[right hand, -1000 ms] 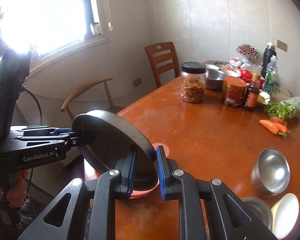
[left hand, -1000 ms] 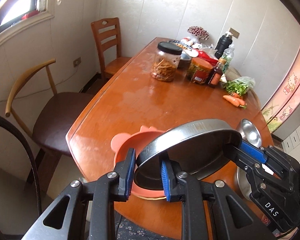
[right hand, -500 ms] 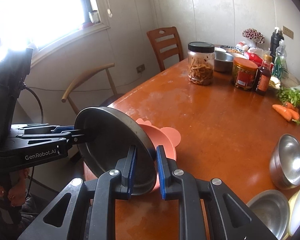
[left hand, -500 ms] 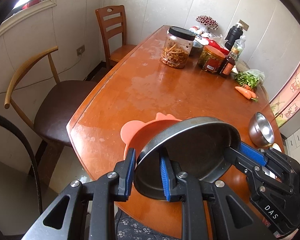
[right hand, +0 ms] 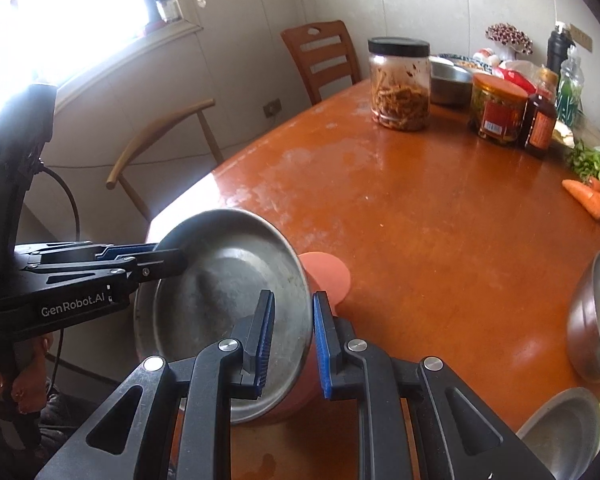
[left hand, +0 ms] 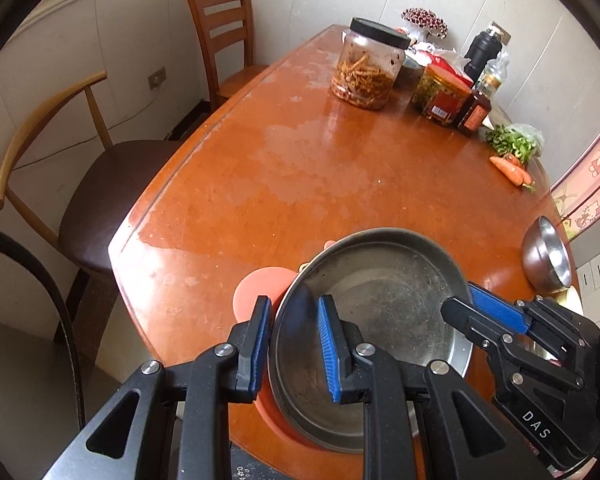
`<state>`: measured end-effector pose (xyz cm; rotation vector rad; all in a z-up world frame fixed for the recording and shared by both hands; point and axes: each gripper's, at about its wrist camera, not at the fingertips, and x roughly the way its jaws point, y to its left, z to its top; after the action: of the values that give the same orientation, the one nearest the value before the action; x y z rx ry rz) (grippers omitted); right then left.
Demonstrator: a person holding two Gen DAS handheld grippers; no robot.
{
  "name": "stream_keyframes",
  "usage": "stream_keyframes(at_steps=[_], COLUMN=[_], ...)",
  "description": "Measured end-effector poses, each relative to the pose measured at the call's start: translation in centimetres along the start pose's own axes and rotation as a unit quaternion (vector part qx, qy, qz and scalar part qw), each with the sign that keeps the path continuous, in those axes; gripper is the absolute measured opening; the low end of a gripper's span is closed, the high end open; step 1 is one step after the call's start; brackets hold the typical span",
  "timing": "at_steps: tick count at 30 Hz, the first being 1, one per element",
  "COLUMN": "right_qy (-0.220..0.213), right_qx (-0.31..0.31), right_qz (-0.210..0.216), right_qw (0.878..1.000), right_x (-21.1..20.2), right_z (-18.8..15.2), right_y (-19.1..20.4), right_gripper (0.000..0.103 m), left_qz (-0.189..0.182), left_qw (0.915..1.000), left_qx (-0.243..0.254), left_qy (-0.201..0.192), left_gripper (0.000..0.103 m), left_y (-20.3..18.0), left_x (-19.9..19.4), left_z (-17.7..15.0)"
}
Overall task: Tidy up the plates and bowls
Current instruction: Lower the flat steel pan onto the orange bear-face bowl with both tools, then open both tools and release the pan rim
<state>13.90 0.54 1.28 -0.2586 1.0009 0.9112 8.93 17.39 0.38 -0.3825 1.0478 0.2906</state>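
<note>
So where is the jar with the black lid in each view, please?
Left wrist view: the jar stands at the far end of the table, upper centre of the picture.
Right wrist view: the jar is upper centre-right, again at the far end.
Shared landmark: the red-lidded jar stands just right of it in both.

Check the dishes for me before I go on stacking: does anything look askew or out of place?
Yes. The small steel bowl near the table's right edge lies tipped on its side rather than upright. The steel plate, held by both grippers over the pink plate, is tilted, not flat. Nothing looks spilled or damaged.
</note>
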Motion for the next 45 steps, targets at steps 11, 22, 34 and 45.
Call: stream_keyframes(at_steps=[11, 22, 34, 45], right_qy=[0.021, 0.024, 0.018, -0.009], right_qx=[-0.007, -0.008, -0.006, 0.007], right_qz=[0.001, -0.004, -0.002, -0.007], right_qw=[1.0, 1.0, 1.0, 1.0], right_x=[1.8, 1.5, 0.7, -2.0], right_z=[-0.2, -0.7, -1.1, -1.5], right_y=[-0.1, 0.2, 0.3, -0.1], right_gripper=[0.022, 0.025, 0.034, 0.047], left_qz=[0.002, 0.007, 0.0, -0.01], left_qw=[1.0, 0.9998, 0.9993, 0.9986], left_qx=[0.001, 0.017, 0.037, 0.046], left_qy=[0.008, 0.008, 0.008, -0.022], left_gripper=[0.023, 0.025, 0.035, 0.049], left_y=[0.6, 0.2, -0.8, -1.7], left_x=[0.9, 0.8, 0.5, -1.4], left_z=[0.2, -0.1, -0.8, -0.9])
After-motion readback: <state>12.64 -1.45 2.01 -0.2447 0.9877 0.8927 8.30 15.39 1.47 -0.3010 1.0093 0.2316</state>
